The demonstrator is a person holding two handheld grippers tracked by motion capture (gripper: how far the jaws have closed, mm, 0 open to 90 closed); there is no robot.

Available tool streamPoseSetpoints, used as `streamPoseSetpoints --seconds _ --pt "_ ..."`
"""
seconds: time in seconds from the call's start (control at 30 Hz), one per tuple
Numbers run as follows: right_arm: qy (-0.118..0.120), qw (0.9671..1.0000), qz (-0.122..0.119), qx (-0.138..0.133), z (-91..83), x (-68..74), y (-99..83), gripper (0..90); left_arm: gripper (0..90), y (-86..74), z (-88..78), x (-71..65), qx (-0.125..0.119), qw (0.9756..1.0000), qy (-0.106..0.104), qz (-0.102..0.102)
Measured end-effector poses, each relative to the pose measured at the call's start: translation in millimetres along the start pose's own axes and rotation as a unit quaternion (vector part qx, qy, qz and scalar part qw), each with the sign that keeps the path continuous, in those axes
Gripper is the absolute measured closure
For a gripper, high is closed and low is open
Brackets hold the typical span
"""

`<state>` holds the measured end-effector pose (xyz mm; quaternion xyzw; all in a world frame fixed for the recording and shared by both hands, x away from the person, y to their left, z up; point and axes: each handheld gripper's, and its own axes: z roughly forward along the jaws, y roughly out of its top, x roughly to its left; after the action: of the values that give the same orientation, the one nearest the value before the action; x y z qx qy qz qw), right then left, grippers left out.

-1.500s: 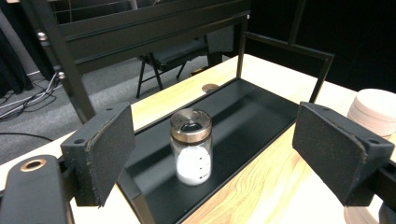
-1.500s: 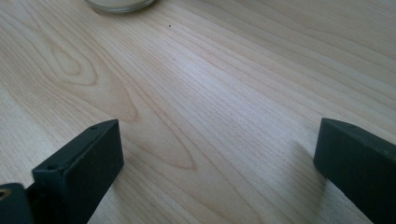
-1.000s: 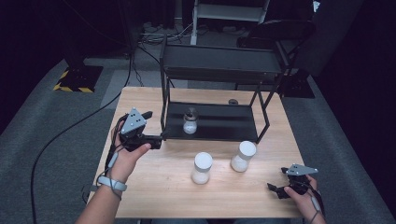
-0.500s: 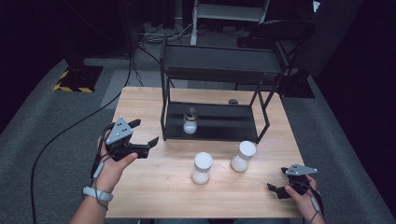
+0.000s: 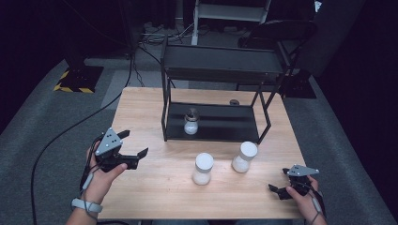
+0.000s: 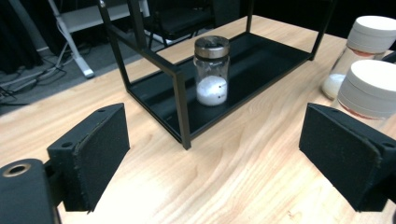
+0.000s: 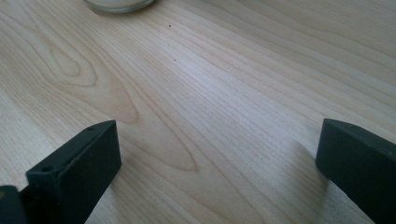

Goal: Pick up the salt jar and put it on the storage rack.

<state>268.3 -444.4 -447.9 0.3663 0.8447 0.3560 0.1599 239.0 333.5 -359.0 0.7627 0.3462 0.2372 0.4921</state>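
The left tongs (image 5: 133,149), jaws just opening wide and empty, sit left of the black metal two-tier rack (image 5: 213,123) holding a small glass, apparently metal-capped, shaker jar (image 6: 211,71); the right tongs (image 5: 277,183) gape empty over the pale wooden counter (image 5: 155,187).

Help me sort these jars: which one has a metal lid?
The small jar on the rack's bottom shelf. Its lid is metal; the two jars on the table have white lids.

So there's a small glass shaker (image 5: 190,123) with a metal perforated lid, upright on the rack's (image 5: 225,133) bottom shelf, about a third full of white powder. Two white-capped jars (image 5: 202,168) (image 5: 244,157) stand upright on the wood table (image 5: 155,187), just in front of the rack.
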Motion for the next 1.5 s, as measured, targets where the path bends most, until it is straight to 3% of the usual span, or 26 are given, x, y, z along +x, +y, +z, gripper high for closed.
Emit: streamPoseSetpoints --seconds 0.5,1.0,1.5 --pt "0.0 1.0 0.0 0.0 0.0 0.0 0.0 0.0 5.1 -42.9 -3.1 4.1 0.034 0.9988 0.022 -0.03" --pt "0.0 1.0 0.0 0.0 0.0 0.0 0.0 0.0 5.4 -81.6 9.9 4.5 0.072 0.9954 0.037 -0.05" --pt "0.0 1.0 0.0 0.0 0.0 0.0 0.0 0.0 5.6 -93.8 19.0 4.5 0.121 0.9894 0.04 -0.069"
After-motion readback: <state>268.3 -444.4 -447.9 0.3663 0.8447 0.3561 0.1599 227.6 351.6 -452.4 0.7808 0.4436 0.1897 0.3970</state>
